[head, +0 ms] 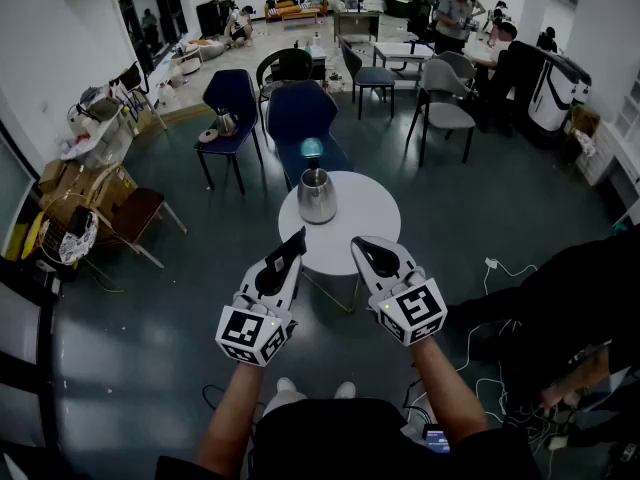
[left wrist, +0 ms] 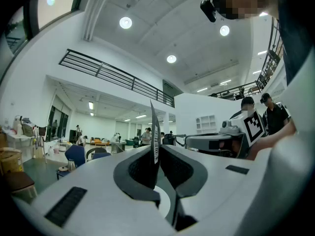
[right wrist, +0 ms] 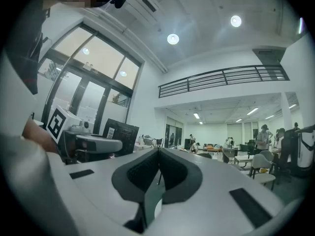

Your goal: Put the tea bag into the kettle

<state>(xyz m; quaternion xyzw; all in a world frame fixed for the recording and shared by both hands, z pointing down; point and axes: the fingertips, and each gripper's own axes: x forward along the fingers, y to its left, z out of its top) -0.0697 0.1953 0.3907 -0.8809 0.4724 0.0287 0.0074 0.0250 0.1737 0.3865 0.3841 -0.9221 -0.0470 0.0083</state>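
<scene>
White round table (head: 375, 218) carries a shiny silver kettle (head: 317, 196); just behind the table is a dark blue chair (head: 305, 118), a second navy chair (head: 232, 98) sits further behind and left of it, and the floor (head: 180, 298) around the table is dark grey-teal. On the near side of the table, left gripper (head: 298, 238) and right gripper (head: 360, 245) are pale grey with black jaw pads, their cubes white with black square markers. Tea bag (left wrist: 155, 136) is a black sachet with a white barcode-striped label.
</scene>
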